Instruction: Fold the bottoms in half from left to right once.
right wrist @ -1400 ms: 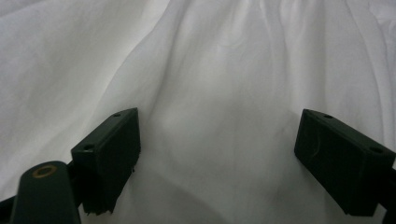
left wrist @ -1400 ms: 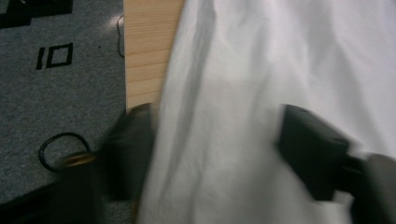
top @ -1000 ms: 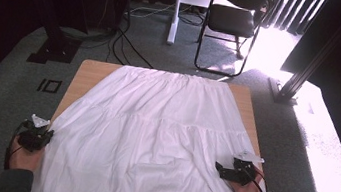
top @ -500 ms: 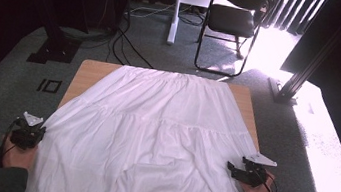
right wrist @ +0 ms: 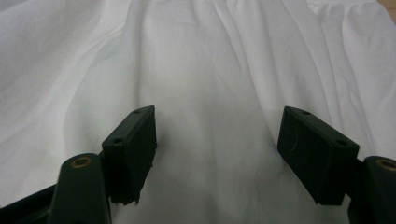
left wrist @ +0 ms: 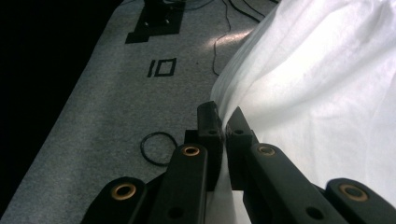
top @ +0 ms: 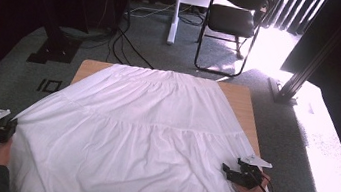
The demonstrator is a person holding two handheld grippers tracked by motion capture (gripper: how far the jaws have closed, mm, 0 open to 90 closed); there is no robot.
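Note:
A white pleated cloth (top: 143,132) lies spread over the wooden table (top: 240,103) and hangs off its front and left sides. My left gripper (top: 12,125) is off the table's left side, shut on the cloth's left edge. In the left gripper view the jaws (left wrist: 225,122) pinch a fold of that cloth (left wrist: 327,70) above the carpet. My right gripper (top: 226,170) rests at the front right of the cloth. Its jaws (right wrist: 217,135) have just been closing a little but stand wide apart over flat cloth (right wrist: 210,60), and the pads press on nothing.
Grey carpet surrounds the table. A black chair (top: 235,19) and a white stand (top: 176,6) are beyond the far edge. Cables (top: 120,43) and a black base plate (top: 56,52) lie at the far left. A black ring (left wrist: 158,148) lies on the carpet below the left gripper.
My left gripper has moved outward to the left and slightly up, drawing the cloth's left edge with it. The right gripper has stayed about where it was, its jaws a little narrower.

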